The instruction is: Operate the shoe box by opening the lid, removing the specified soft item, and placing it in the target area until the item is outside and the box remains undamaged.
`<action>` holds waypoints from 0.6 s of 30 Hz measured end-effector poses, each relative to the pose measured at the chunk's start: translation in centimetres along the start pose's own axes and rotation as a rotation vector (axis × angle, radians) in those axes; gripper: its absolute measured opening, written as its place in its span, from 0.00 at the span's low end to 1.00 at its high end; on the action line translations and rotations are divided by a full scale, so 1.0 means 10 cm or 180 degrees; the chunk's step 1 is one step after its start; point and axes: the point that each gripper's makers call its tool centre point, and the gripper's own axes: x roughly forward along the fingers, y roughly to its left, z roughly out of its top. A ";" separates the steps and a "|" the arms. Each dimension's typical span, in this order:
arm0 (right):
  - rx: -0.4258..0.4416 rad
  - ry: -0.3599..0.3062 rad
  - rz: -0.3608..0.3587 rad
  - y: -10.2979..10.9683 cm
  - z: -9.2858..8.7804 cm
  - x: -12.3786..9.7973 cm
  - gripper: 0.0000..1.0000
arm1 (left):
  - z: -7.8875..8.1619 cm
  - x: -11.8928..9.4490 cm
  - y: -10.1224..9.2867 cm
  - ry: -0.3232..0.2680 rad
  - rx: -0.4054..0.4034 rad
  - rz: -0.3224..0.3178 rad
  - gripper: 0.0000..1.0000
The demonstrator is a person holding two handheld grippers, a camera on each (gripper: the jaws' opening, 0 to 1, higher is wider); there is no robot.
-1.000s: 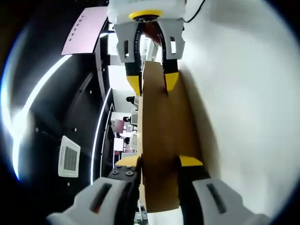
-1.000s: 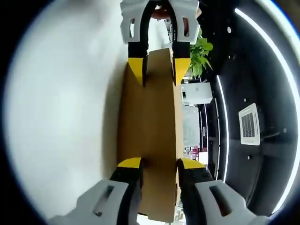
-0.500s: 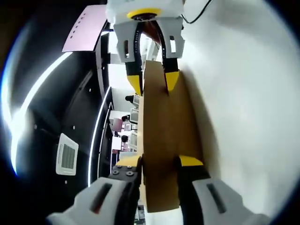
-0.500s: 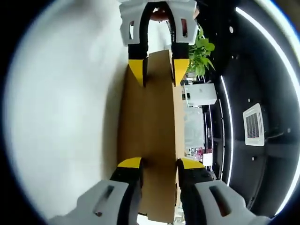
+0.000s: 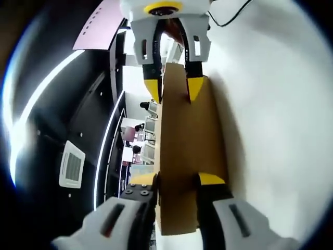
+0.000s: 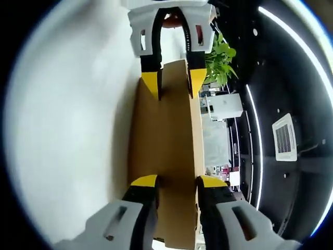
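I had the left gripper [image 5: 177,179] pinching one end of the brown cardboard shoe box lid [image 5: 187,151], its yellow-tipped fingers [image 5: 210,179] pressed against both faces of the panel. In the left gripper view the lid ran from 6 o'clock up to 12 o'clock, where the right gripper [image 5: 173,89] came in from the far end and clamped the opposite edge.

The right gripper view showed the same hold mirrored: the right gripper [image 6: 176,181] pinched the near end of the lid [image 6: 166,140], its fingers [image 6: 144,181] tight on the cardboard, and the left gripper [image 6: 173,83] gripped the far end at 12 o'clock.

The lid's long edges were straight and free between the two grips. In the left gripper view, a white worktop [image 5: 276,120] lay open at 3 o'clock, with the lid's shadow just beside the cardboard; at 9 o'clock was a dark ceiling with a light strip [image 5: 31,114] and a vent [image 5: 72,166]. In the right gripper view, the worktop [image 6: 67,130] spread at 9 o'clock, and a green plant [image 6: 218,62] stood near the lid's far end at 1 o'clock.
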 end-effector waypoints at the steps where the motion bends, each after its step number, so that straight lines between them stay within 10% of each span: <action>1: 0.0004 -0.0002 0.0004 0.00 0.00 0.00 0.28 | 0.00 0.00 0.00 -0.0001 -0.0004 -0.0001 0.29; 18: 0.0034 -0.0037 -0.0022 -0.09 0.03 -0.07 0.28 | 0.04 -0.05 0.11 -0.0007 -0.0096 -0.0045 0.28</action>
